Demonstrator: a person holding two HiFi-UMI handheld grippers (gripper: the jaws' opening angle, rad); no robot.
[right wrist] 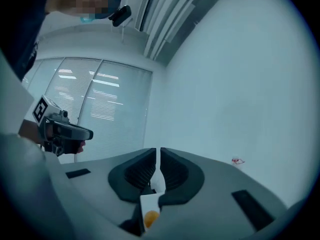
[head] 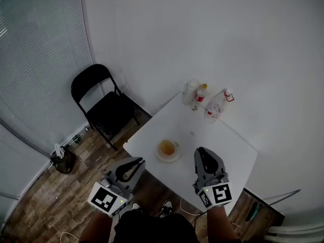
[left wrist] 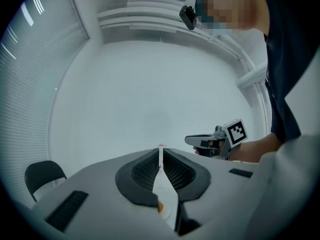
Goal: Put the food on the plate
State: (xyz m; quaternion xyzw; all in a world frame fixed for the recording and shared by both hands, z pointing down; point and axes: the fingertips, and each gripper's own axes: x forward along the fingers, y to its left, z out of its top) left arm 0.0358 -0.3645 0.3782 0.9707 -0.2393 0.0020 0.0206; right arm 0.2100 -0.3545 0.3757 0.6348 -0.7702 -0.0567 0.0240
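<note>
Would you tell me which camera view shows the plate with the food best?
The head view: the whole plate with the orange food sits unobstructed on the white table. Each gripper view catches only an orange-and-white sliver low down.

left tool [head: 134,162] and right tool [head: 203,151] side by side, both pointed forward, jaws of each together

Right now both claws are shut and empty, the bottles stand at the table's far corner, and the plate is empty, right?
Not quite: the plate is not empty. The head view shows an orange-brown piece of food lying on it. The rest holds: the left claw and the right claw are shut with nothing in them, and the bottles stand at the far corner of the table.
</note>
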